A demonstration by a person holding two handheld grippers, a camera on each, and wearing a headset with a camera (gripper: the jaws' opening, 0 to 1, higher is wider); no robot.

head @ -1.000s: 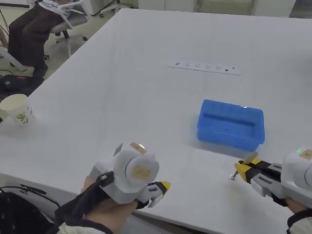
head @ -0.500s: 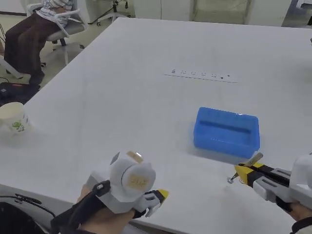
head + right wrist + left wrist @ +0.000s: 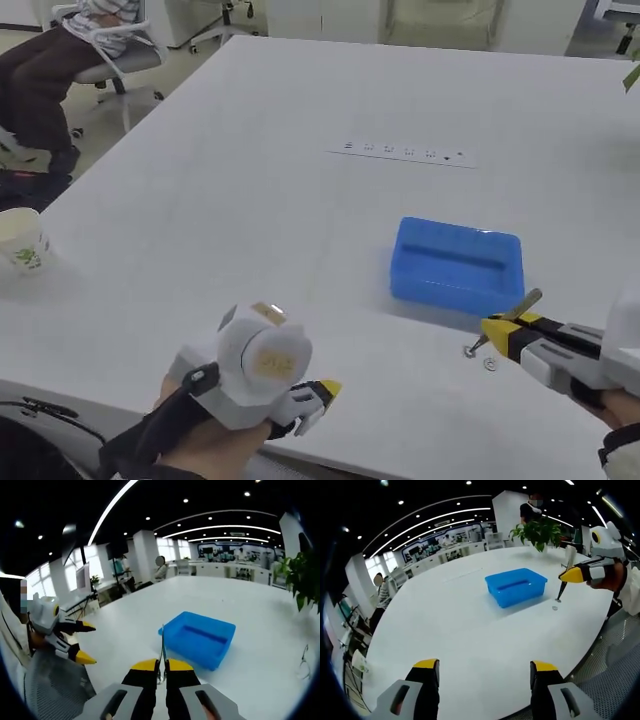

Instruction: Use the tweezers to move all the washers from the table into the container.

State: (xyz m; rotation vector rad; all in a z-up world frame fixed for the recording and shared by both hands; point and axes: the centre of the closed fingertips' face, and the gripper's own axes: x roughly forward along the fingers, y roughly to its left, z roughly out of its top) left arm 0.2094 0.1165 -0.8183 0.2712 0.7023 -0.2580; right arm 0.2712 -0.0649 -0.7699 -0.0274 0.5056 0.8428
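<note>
The washer [image 3: 490, 364] now lies bare on the counter [image 3: 250, 200], just beside the tips of the tweezers [image 3: 527, 304] and near the container [image 3: 450, 288]; a second ago those tips covered it. My right hand-held gripper [image 3: 500, 333] pinches the tweezers, and my left hand-held gripper [image 3: 325, 392] is spread and empty. I judge the pickup is not yet made.

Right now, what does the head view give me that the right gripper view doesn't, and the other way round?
Head view adds: a washer lying on the table just beside the tip of the tweezers, a paper cup at the far left edge, and a power strip beyond the blue container.

Right gripper view adds: the right gripper seen from behind, its jaws shut on the tweezers, and a potted plant at the right.

Both share: the blue container, the tweezers, and the left gripper, its jaws open.
</note>
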